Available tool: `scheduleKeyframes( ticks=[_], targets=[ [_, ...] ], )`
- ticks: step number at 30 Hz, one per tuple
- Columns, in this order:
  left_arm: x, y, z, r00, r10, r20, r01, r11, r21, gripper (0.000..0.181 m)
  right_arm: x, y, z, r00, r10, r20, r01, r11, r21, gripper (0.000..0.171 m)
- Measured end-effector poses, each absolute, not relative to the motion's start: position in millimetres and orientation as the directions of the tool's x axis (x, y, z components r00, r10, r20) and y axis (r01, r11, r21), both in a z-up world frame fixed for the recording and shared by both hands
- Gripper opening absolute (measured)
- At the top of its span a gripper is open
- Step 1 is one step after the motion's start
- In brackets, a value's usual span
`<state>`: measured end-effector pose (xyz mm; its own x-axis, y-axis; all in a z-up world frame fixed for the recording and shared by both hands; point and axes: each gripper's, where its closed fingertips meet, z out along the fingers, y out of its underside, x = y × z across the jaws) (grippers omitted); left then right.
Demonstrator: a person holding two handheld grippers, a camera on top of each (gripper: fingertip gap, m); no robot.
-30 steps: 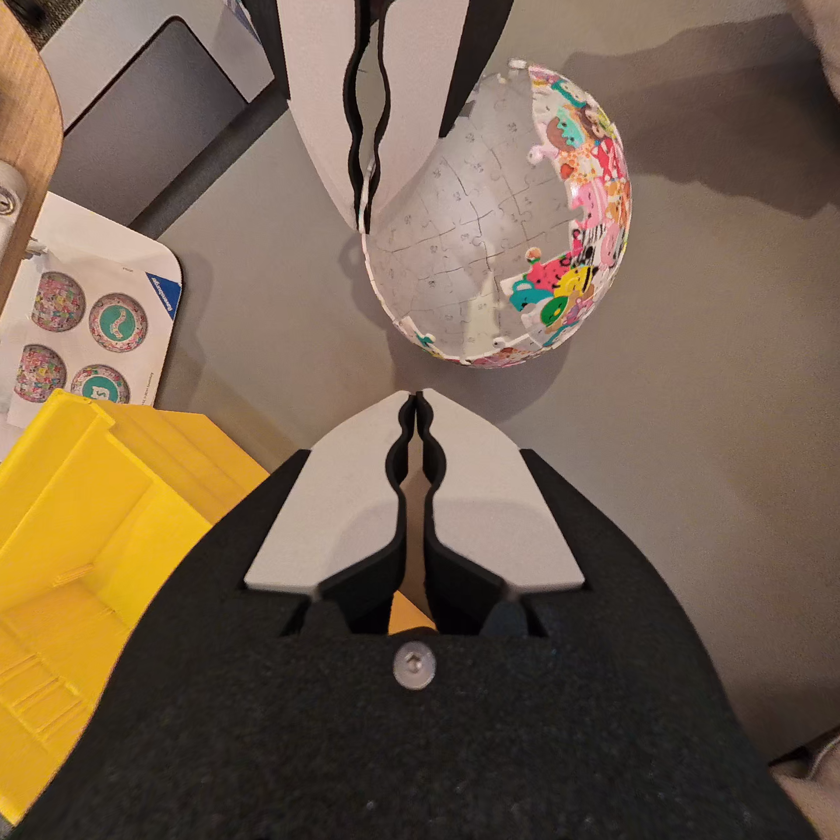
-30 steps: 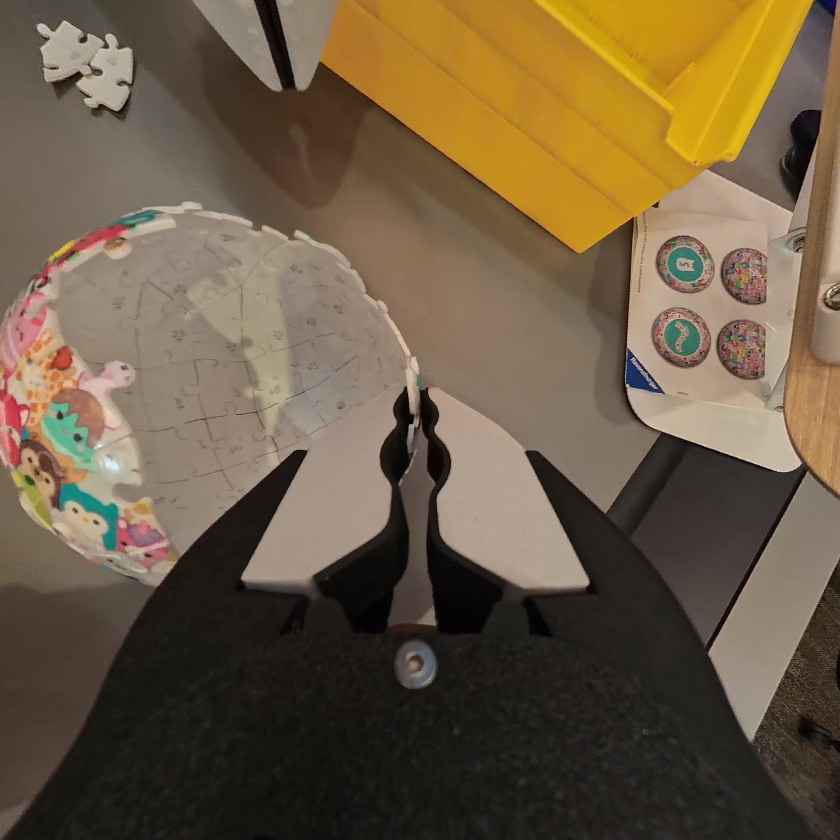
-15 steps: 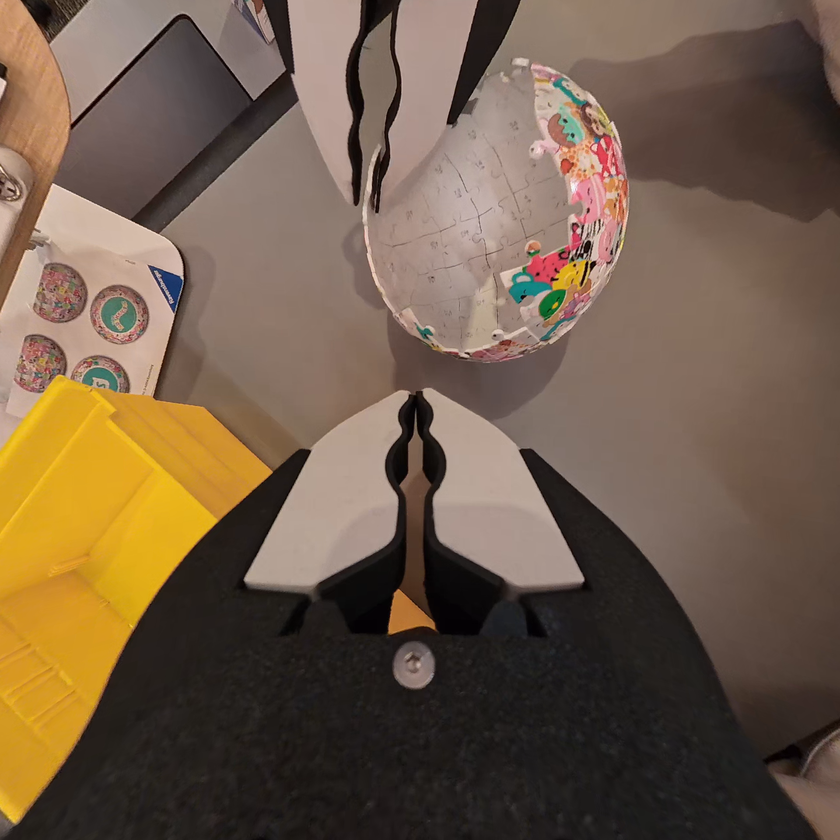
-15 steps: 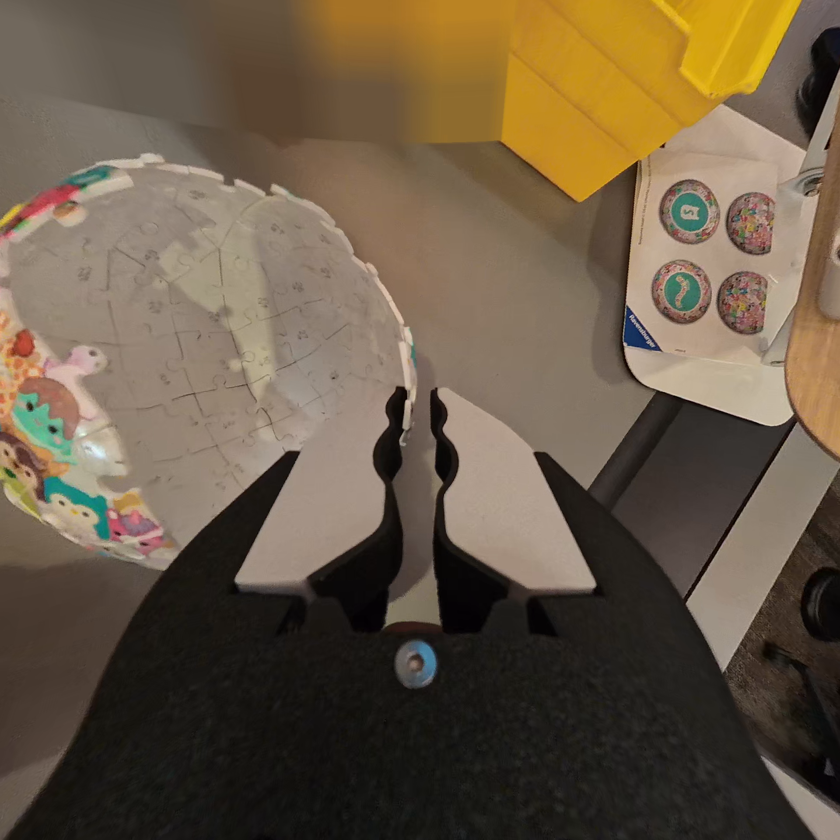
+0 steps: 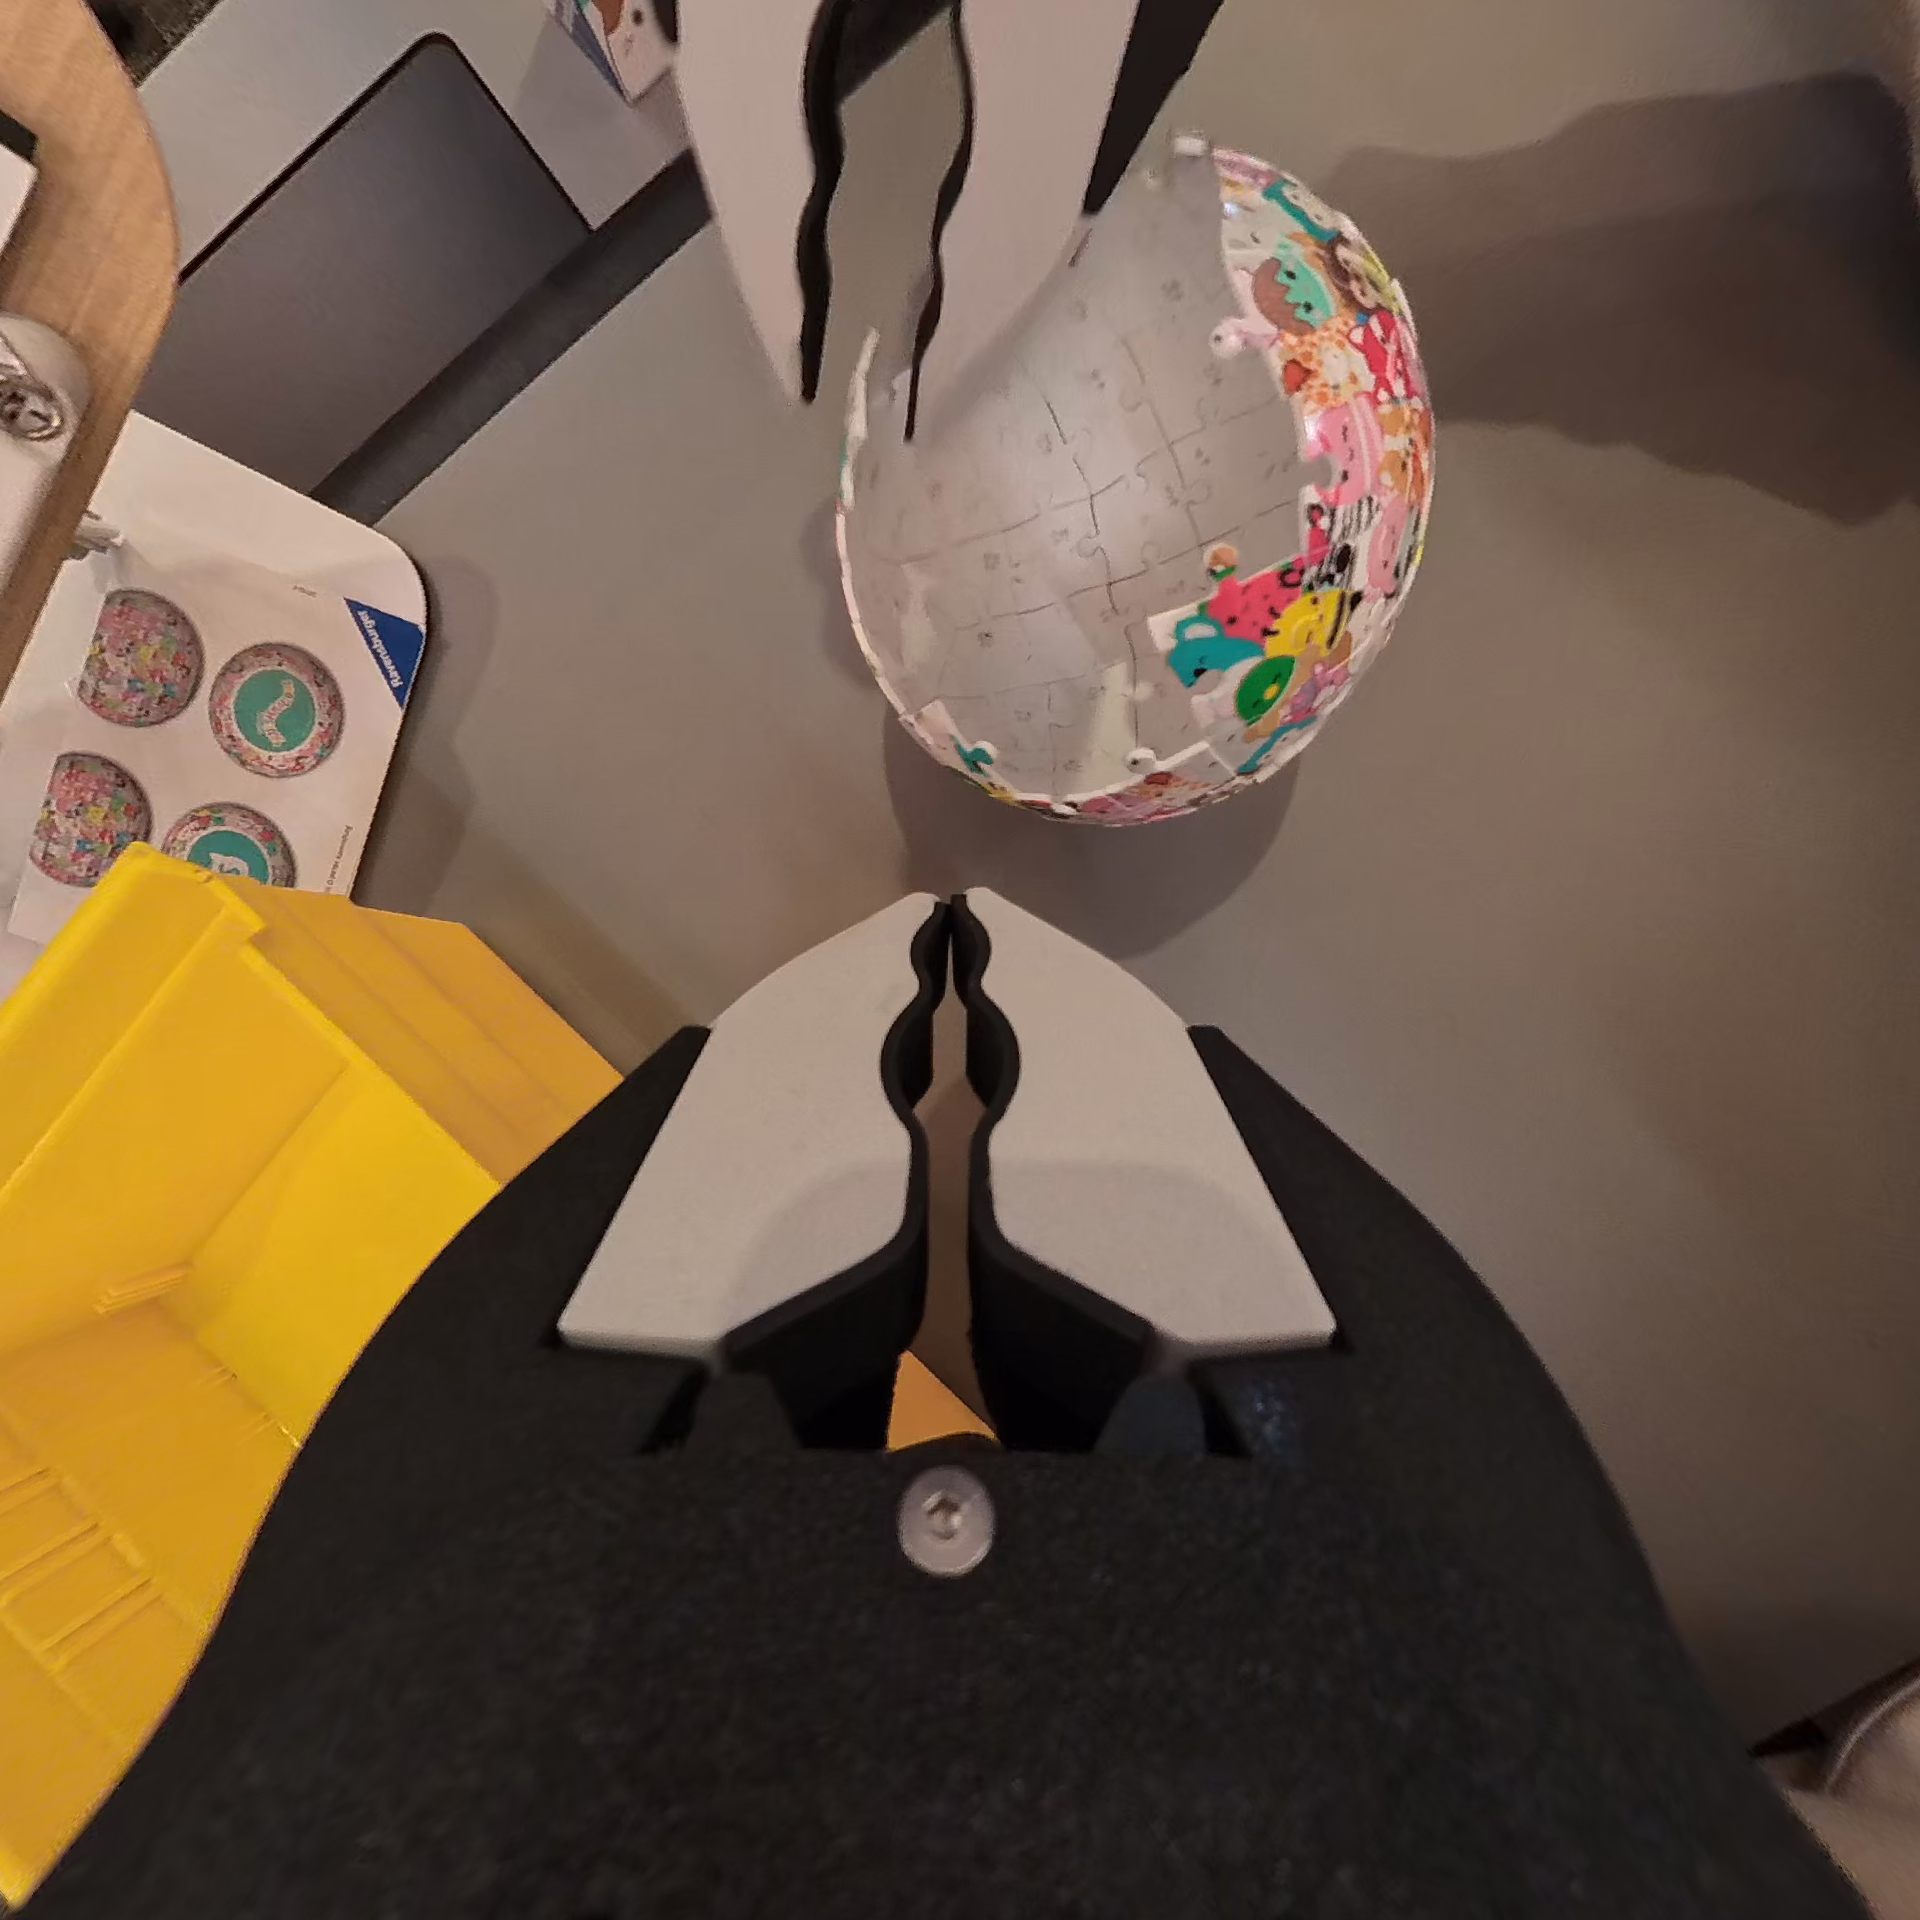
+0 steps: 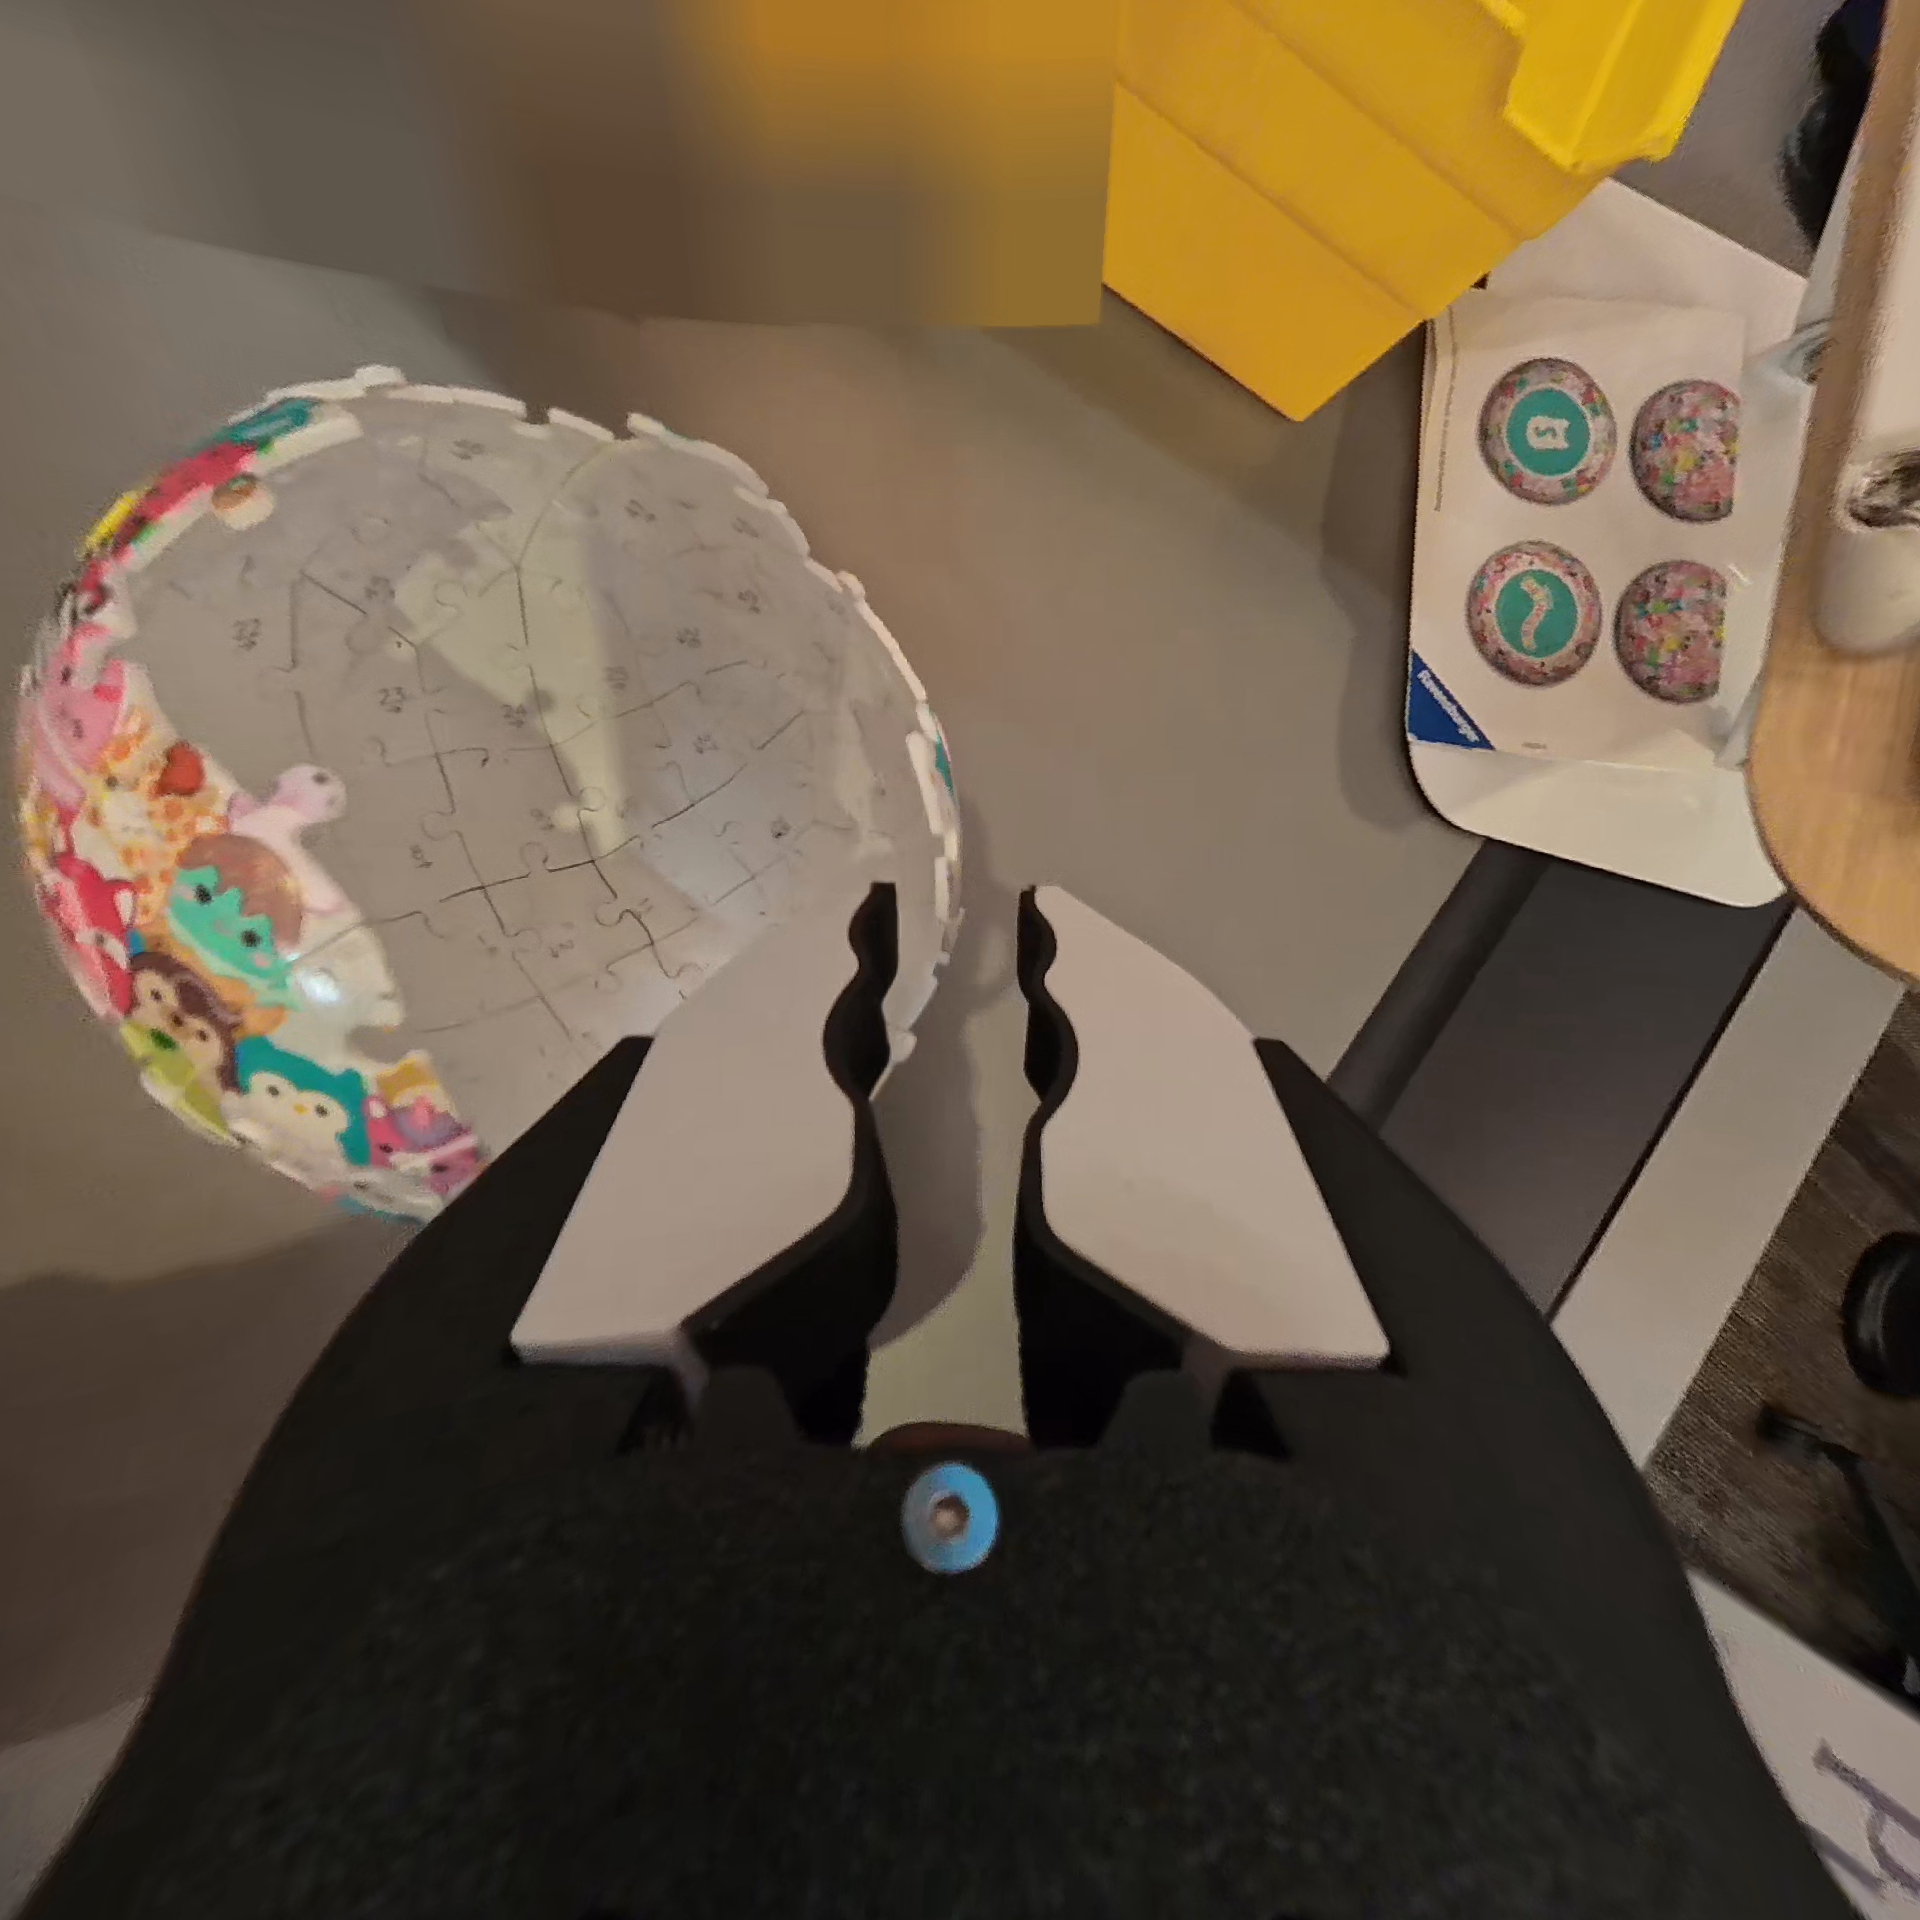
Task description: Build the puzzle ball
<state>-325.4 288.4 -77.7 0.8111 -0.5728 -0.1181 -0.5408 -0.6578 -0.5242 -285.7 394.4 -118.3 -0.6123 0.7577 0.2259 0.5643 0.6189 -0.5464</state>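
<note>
Left wrist view: the half-built puzzle ball (image 5: 1060, 582) sits on the grey table (image 5: 1558, 935), its jagged open rim facing the camera, with bare surface to its right. Left of the ball lie a yellow bin (image 5: 187, 1195) and a printed sheet (image 5: 208, 665). The left gripper (image 5: 951, 914) points at the ball from just short of it, clenched and empty.

Right wrist view: the right gripper (image 6: 951, 904) straddles the ball's (image 6: 499, 769) rim, fingers released, one inside the shell.
</note>
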Motion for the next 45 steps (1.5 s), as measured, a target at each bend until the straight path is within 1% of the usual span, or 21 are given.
scheduleKeyframes(
  ticks=[5, 10, 19, 27, 36, 39, 45],
  targets=[
    [-323.3, 297.8, -75.8, 0.822, -0.562, -0.090, -0.513, -0.663, -0.545, 0.000, -282.5, 400.4, -116.4, -0.596, 0.764, 0.247, 0.578, 0.622, -0.529, 0.019],
    [-318.0, 301.7, -74.4, 0.815, -0.572, -0.093, -0.521, -0.653, -0.549, 0.000, -285.3, 400.6, -124.8, -0.601, 0.764, 0.234, 0.592, 0.623, -0.511, 0.013],
    [-320.1, 296.6, -78.7, 0.816, -0.571, -0.087, -0.520, -0.661, -0.541, 0.000, -289.3, 394.2, -120.0, -0.609, 0.759, 0.232, 0.564, 0.619, -0.547, 0.013],
    [-321.0, 294.1, -79.5, 0.816, -0.572, -0.086, -0.521, -0.662, -0.538, 0.000, -289.5, 394.7, -124.3, -0.613, 0.763, 0.206, 0.570, 0.608, -0.552, 0.003],
    [-321.4, 293.3, -78.9, 0.816, -0.572, -0.084, -0.519, -0.662, -0.541, 0.000, -291.1, 394.5, -123.8, -0.613, 0.763, 0.206, 0.562, 0.604, -0.565, 0.003],
    [-321.7, 292.8, -79.5, 0.815, -0.573, -0.085, -0.521, -0.662, -0.539, 0.000, -291.0, 396.8, -127.0, -0.607, 0.769, 0.199, 0.579, 0.599, -0.553, 0.011],
    [-321.2, 292.0, -81.1, 0.814, -0.576, -0.080, -0.522, -0.664, -0.536, 0.000, -291.8, 394.4, -129.3, -0.611, 0.778, 0.146, 0.589, 0.570, -0.573, 0.004]
  ],
)
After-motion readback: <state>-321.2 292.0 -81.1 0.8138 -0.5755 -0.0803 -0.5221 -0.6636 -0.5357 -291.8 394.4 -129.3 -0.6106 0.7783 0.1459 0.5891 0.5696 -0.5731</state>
